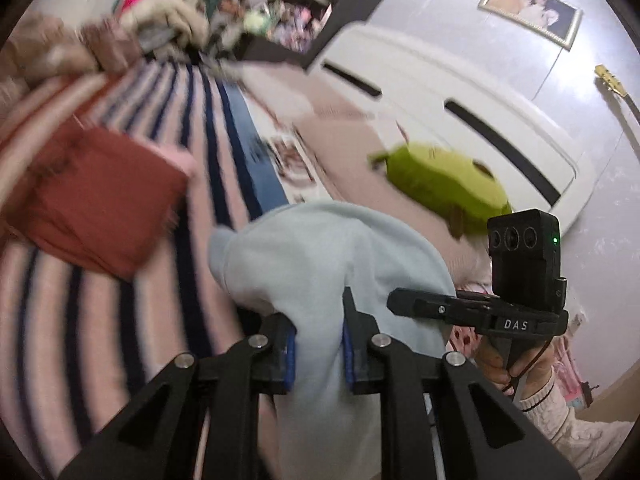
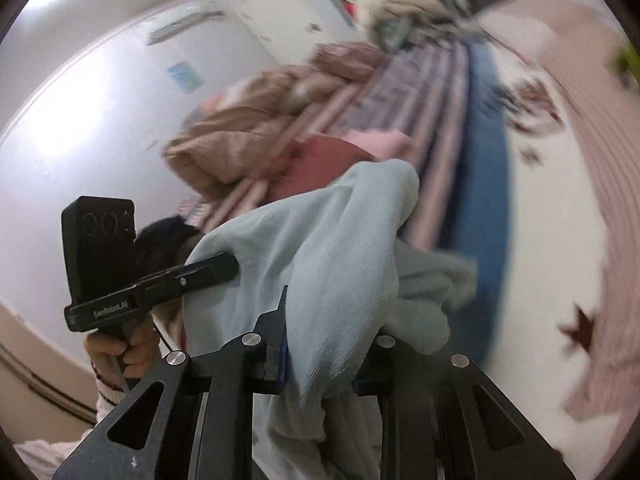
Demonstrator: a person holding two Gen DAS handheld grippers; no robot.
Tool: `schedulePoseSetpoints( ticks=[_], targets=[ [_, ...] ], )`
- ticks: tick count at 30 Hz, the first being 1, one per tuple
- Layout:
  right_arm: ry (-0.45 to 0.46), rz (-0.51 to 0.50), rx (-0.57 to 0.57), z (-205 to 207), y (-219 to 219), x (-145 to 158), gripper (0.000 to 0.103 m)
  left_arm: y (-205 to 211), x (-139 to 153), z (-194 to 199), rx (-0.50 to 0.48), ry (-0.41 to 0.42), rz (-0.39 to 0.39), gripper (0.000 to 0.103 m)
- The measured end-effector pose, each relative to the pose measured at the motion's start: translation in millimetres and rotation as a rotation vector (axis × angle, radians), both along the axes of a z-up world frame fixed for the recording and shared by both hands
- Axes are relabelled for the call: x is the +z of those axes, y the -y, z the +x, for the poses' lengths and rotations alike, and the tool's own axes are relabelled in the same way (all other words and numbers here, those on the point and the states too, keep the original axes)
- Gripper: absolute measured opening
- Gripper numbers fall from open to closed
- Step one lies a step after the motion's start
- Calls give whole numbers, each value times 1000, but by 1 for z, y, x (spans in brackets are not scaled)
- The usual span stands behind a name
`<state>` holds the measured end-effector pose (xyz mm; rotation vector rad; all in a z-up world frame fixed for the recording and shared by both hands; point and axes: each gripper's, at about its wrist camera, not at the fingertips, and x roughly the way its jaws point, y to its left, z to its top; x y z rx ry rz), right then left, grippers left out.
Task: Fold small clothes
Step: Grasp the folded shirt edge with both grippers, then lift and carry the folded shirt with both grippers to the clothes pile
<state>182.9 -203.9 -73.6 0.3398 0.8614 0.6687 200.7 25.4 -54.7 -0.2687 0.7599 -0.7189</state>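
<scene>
Pale blue garment [image 1: 320,264]: small, soft, bunched. We hold it lifted above the striped bed cover [image 1: 168,184], one part pinched in each claw. Our left gripper [image 1: 319,344] is narrowed on a fold of it, the blue pads pressing the cloth from both sides. Our right gripper [image 2: 320,344] is likewise clamped on another fold; its right-hand pad is buried under the fabric.

Surroundings, as we see them:
- rust-red folded cloth [image 1: 96,200] lying on the cover, well apart from the blue piece, with a strip of pink showing at its far edge
- tan quilted bundle [image 2: 232,148] heaped further along the bed
- lime-green plush toy [image 1: 444,188] on the pinkish sheet beyond
- white bed frame [image 1: 460,92] with dark slots
- framed picture [image 1: 532,10] on the grey wall
- guitar headstock [image 1: 610,80], cut off at the edge of the left view
- white cloth with dark red stars [image 2: 576,328] to the right in the right view

Hard to make out: the shelves and clutter at the far end are blurred past reading. The draped garment blocks our view of the bed directly ahead.

Writing: "DAS" on the right gripper's body in the left view; a blurred mark on the left gripper's body in the right view, possibly "GenRobot.AI".

A hand in a cream knitted cuff [image 1: 560,412] grips the right handle.
</scene>
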Motion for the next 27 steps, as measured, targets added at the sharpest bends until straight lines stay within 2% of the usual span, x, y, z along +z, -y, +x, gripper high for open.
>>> schedulePoseSetpoints(
  ticks=[5,9,17,22,27],
  targets=[
    [101,21,108,3,-83,47,16,-84,63,-30,123,122,59,15],
    [156,41,212,9,-175,81,16,-158,99,-46,234,170,112,15],
    [166,93,379,25,-337,119,16,-301,157,-65,439,164,220,15],
    [134,95,449,29,-412,123,16,-366,166,-66,521,105,289,15],
    [64,84,503,45,-477,107,16,-426,149,-57,588,35,297,15]
  ],
)
